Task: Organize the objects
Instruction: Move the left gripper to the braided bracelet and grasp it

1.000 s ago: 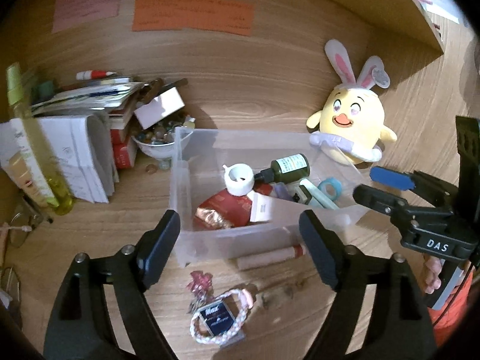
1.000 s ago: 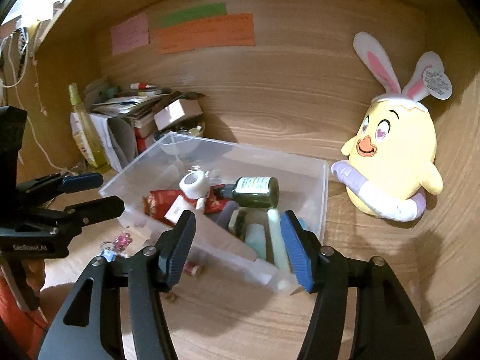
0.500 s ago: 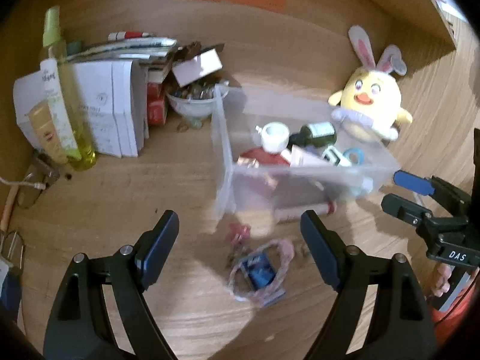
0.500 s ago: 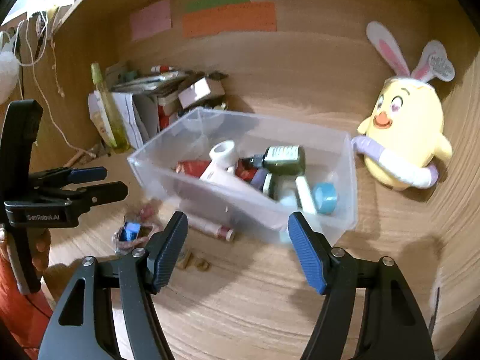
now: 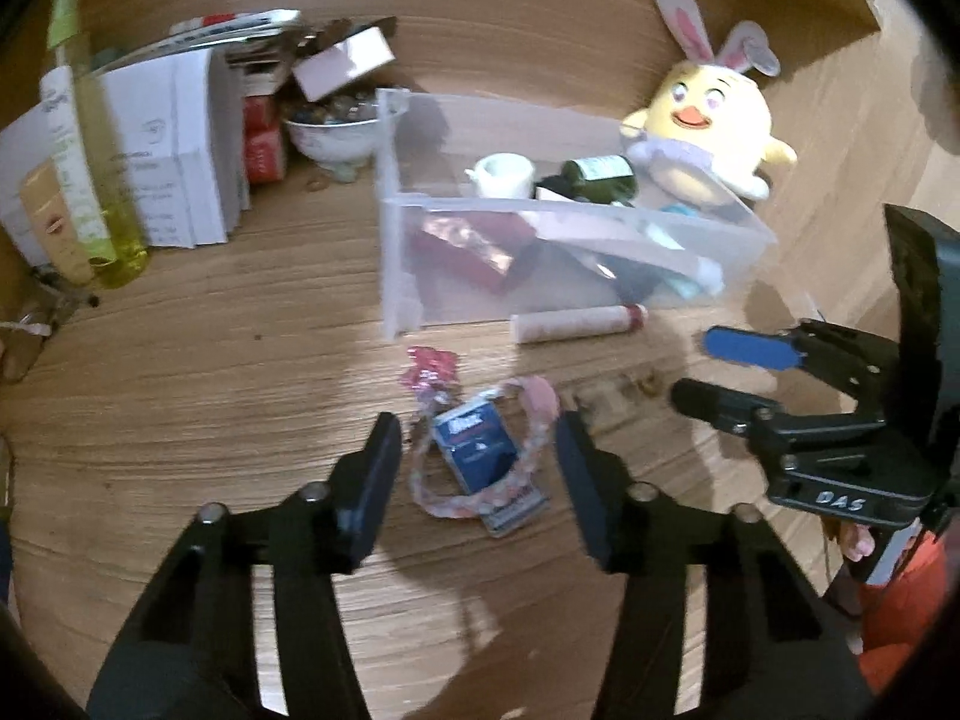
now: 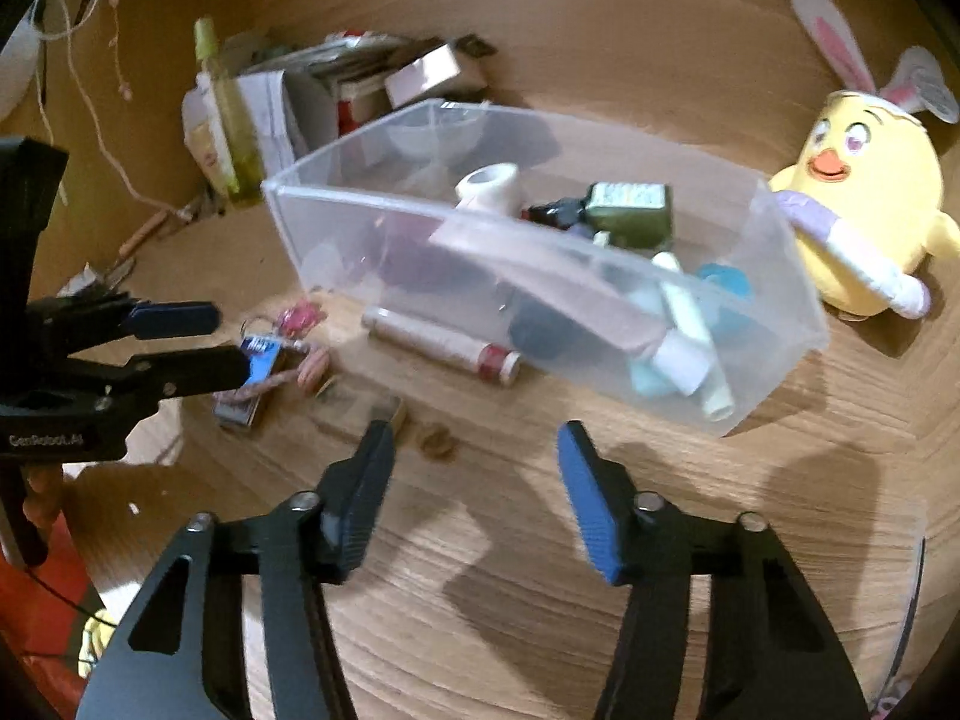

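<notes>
A clear plastic bin on the wooden desk holds a green bottle, a white tape roll, tubes and packets. A blue card packet inside a pink braided loop lies on the desk, with a pink charm beside it. My left gripper is open with a finger on each side of the packet, just above it; it also shows in the right wrist view. A pink tube lies against the bin's front. My right gripper is open and empty above bare desk.
A yellow bunny-eared plush sits right of the bin. A white bowl, stacked books and papers and a yellow bottle stand at the back left. Small brown bits lie by my right gripper.
Both grippers have drawn back from the bin and dropped lower. My left gripper has moved over the blue packet, now between its fingers. The right gripper stays open.
</notes>
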`<state>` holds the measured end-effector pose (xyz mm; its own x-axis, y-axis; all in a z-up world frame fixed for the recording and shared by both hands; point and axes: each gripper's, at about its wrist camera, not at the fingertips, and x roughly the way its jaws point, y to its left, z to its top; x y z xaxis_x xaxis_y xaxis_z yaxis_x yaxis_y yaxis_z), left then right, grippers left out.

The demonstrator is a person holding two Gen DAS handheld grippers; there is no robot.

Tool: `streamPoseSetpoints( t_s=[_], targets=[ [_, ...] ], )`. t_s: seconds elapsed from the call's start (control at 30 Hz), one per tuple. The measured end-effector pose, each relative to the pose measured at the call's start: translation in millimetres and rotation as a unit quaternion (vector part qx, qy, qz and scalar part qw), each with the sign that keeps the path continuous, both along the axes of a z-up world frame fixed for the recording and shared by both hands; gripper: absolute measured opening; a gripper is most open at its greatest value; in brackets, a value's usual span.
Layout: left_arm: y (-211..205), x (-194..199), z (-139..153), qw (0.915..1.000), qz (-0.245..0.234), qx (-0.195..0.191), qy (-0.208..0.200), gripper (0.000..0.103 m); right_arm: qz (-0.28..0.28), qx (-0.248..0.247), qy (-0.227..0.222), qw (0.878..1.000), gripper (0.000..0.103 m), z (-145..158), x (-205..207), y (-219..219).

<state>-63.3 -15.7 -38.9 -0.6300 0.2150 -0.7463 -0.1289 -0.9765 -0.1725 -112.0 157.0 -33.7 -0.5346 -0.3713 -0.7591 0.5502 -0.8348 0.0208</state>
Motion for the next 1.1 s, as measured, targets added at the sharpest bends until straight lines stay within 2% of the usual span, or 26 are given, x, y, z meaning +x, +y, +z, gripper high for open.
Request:
streamPoseSetpoints(
  t_s=[0.17,0.33,0.6,0.73,0.93,1.1],
  targets=[
    [17.2,-0.2,4.7,0.9993,-0.035,-0.01,0.01,0.039,0.011,0.004,-0.01,1.0,0.035,-5.2,-1.2,-4.8],
    [32.8,-13.0,-1.3,0.9973,-0.054,-0.05,-0.002,0.037,0.019,0.011,-0.018,1.0,0.024,-8.8,-5.3,-10.0],
    [38.4,-23.1,-5.3,0.993,-0.081,-0.085,-0.013,0.036,0.025,0.013,-0.018,0.999,0.022,-8.1,-8.4,-15.8],
    [34.0,-24.5,-5.4,0.9923,-0.086,-0.087,-0.02,0.036,0.032,0.017,-0.016,0.999,0.013,-7.9,-7.6,-20.3],
    [20.5,-20.3,-5.2,0.9927,-0.081,-0.086,-0.027,0.026,0.033,0.002,-0.024,0.999,0.013,-8.4,-8.0,-16.1],
    [23.3,-23.5,-8.6,0.9895,-0.079,-0.117,-0.029,0.018,0.033,-0.004,-0.027,0.999,0.013,-8.2,-8.0,-14.9]
  ],
)
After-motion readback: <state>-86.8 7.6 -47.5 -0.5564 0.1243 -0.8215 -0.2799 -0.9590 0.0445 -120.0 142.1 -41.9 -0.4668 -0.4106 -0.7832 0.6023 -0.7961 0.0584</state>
